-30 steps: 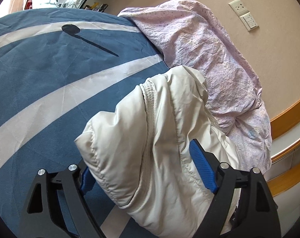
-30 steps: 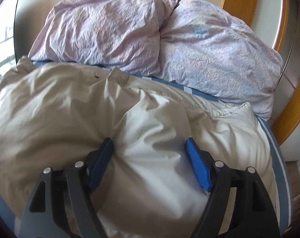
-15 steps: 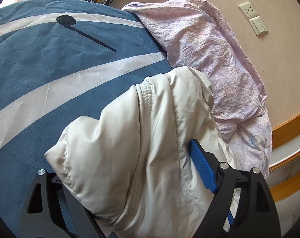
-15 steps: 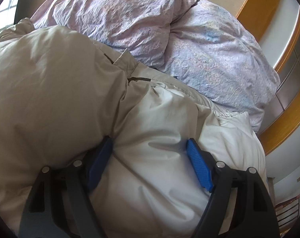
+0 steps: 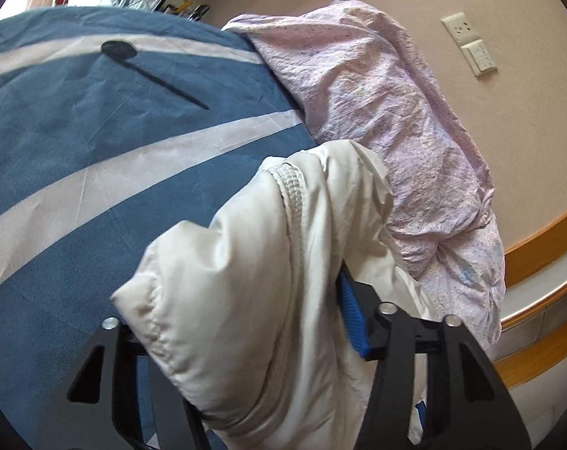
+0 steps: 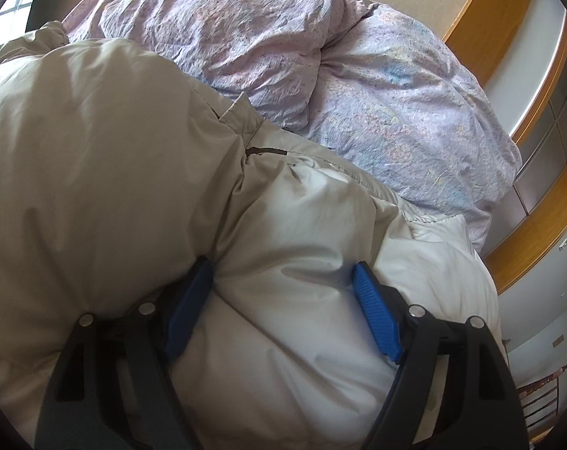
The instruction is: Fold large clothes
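Observation:
A cream puffer jacket (image 5: 276, 262) lies bunched on a blue bed cover with white stripes (image 5: 96, 142). A thick fold of the jacket with a ribbed cuff fills my left gripper (image 5: 238, 300), whose jaws are closing. Its right blue pad (image 5: 353, 318) presses the fabric, and the left pad is hidden under the fold. In the right wrist view the jacket (image 6: 133, 172) covers most of the frame. My right gripper (image 6: 283, 268) holds a wide puffy bulge of it, both blue pads (image 6: 375, 315) sunk into the fabric.
A crumpled lilac duvet (image 5: 396, 120) (image 6: 321, 75) lies just beyond the jacket against a beige wall with a socket and switch (image 5: 471, 43). Wooden trim and a ledge (image 5: 546, 247) run along the right. Cluttered items sit past the bed's far left corner.
The left jaws have come much closer together on the jacket fold, which bunched and rose between them. The right gripper rolled and sank a little, with the same bulge staying between its pads.

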`<action>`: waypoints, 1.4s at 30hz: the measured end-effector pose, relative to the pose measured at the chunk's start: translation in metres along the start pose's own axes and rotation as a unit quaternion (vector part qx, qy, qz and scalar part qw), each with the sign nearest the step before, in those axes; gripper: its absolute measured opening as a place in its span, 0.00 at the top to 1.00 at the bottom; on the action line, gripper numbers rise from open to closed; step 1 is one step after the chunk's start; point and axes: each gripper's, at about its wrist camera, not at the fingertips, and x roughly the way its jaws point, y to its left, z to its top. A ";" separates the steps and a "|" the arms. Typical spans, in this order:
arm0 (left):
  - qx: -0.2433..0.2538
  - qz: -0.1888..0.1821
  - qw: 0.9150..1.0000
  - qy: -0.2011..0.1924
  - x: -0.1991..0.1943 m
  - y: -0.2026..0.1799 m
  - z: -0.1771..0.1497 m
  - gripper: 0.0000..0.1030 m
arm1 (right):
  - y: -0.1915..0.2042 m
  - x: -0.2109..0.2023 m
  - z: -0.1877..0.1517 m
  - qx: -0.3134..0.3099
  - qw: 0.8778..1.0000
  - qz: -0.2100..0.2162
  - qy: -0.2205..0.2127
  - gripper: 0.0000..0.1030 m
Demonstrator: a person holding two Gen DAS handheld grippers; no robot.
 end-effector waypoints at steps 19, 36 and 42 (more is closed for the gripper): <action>0.186 -0.193 0.962 -0.047 -0.064 -0.151 -0.035 0.71 | -0.001 -0.002 0.006 -0.026 1.000 -0.003 -0.003 0.27; 0.389 -0.248 0.886 -0.042 -0.075 -0.281 -0.169 0.71 | -0.255 -0.061 -0.075 0.209 0.976 0.013 -0.053 0.12; 0.438 -0.253 0.863 -0.001 -0.052 -0.307 -0.231 0.71 | -0.310 -0.048 -0.116 0.290 0.957 0.014 -0.023 0.12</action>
